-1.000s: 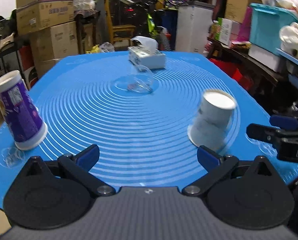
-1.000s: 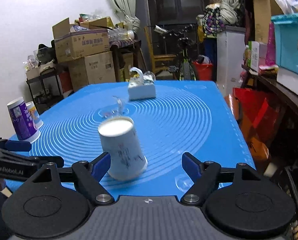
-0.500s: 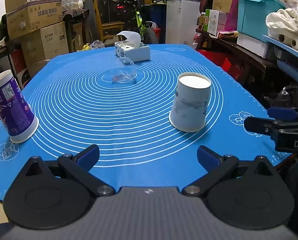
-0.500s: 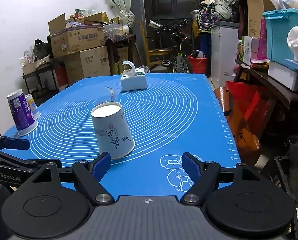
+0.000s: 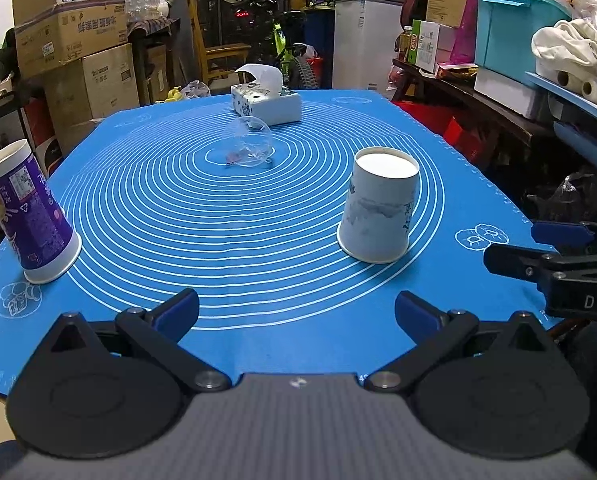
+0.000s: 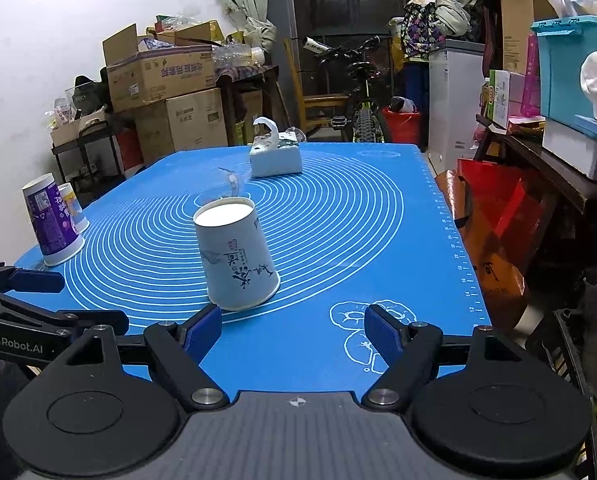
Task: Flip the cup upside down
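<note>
A white paper cup [image 5: 380,208] with ink drawings stands upside down, rim on the blue mat [image 5: 258,220]; it also shows in the right wrist view [image 6: 236,258]. My left gripper [image 5: 296,312] is open and empty, near the mat's front edge, short of the cup. My right gripper [image 6: 294,330] is open and empty, just in front of the cup, its left fingertip close to the cup's rim. The right gripper also shows in the left wrist view [image 5: 554,256] at the right edge.
A purple paper cup [image 5: 28,212] stands upside down at the mat's left edge, with a smaller cup [image 6: 73,207] behind it. A clear glass cup [image 5: 248,142] lies at the mat's centre. A tissue box [image 5: 266,102] sits at the back. Shelves and boxes crowd the right side.
Both grippers have pulled back from the white cup toward the mat's front edge. The cup, tilted and blurred a second ago, now stands still upside down.
</note>
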Demonstrator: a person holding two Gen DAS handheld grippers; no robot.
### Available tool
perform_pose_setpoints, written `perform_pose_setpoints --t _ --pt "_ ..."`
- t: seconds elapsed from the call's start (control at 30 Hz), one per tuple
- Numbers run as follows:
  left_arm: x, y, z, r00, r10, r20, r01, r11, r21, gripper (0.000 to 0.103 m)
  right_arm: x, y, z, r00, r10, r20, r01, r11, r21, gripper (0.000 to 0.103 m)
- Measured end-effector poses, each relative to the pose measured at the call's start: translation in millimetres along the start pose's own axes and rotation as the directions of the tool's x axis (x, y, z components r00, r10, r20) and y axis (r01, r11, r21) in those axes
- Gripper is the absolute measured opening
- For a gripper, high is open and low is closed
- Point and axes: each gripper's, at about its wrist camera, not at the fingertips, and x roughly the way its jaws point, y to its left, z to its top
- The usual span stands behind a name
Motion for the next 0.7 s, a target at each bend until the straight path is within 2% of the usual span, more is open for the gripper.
perform_pose_setpoints --t 0.7 --pt "-4.1 5.4 -0.6 1.000 0.008 0.002 -0.008 1.000 -0.011 0.103 -2.9 1.9 -0.1 1.000 0.004 0.005 -0.004 1.000 -0.004 0.081"
